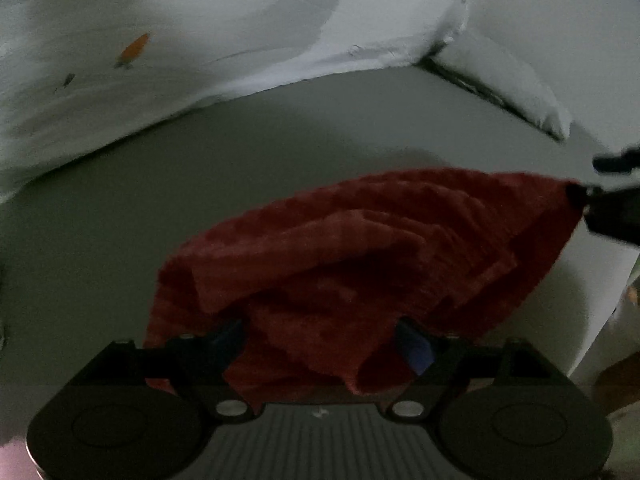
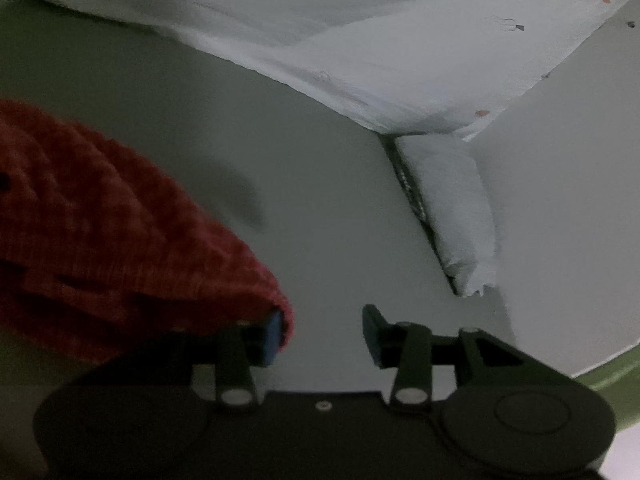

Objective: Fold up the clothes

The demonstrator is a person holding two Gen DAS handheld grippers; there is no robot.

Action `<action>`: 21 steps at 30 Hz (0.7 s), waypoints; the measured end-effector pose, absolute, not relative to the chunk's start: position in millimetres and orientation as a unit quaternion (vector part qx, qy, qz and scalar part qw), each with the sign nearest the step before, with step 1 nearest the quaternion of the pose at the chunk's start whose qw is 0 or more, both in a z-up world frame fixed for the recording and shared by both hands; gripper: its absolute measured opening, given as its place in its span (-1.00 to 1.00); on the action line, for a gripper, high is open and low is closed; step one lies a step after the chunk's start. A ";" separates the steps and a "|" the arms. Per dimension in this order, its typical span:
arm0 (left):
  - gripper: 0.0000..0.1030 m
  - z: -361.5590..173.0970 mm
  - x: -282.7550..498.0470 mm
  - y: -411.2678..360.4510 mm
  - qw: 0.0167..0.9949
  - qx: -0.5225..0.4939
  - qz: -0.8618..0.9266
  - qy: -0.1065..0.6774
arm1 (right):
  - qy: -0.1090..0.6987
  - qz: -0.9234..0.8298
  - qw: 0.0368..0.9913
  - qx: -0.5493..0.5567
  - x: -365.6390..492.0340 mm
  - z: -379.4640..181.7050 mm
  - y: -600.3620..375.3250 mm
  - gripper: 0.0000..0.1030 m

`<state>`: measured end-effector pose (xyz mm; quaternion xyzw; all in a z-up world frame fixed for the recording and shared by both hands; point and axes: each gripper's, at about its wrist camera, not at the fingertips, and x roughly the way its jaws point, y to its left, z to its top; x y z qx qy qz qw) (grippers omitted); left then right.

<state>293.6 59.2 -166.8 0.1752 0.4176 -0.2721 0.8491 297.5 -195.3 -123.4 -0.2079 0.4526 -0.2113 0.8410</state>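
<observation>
Ahead of both sets of fingers, a pale grey bench (image 1: 208,184) runs to rough white walls (image 2: 360,20) that meet in a corner, a pale wad (image 2: 460,216) lying along the bench's far edge. The red knit garment (image 1: 340,248) hangs bunched between the spread, released fingers of the left gripper (image 1: 326,340). One corner stretches to the right gripper (image 2: 324,336), whose fingers also stand apart, cloth against its left pad only. With neither pair clamped, the cloth could slide off and drop in a heap, losing any fold line.

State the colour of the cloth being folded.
Dark red, with a ribbed knit-like texture; the left wrist view shows it best.
</observation>
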 end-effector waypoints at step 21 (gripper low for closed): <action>0.65 -158.5 345.1 40.6 0.928 0.131 -0.051 0.344 | 0.433 -0.179 0.856 -0.219 266.1 -134.9 -173.8 0.13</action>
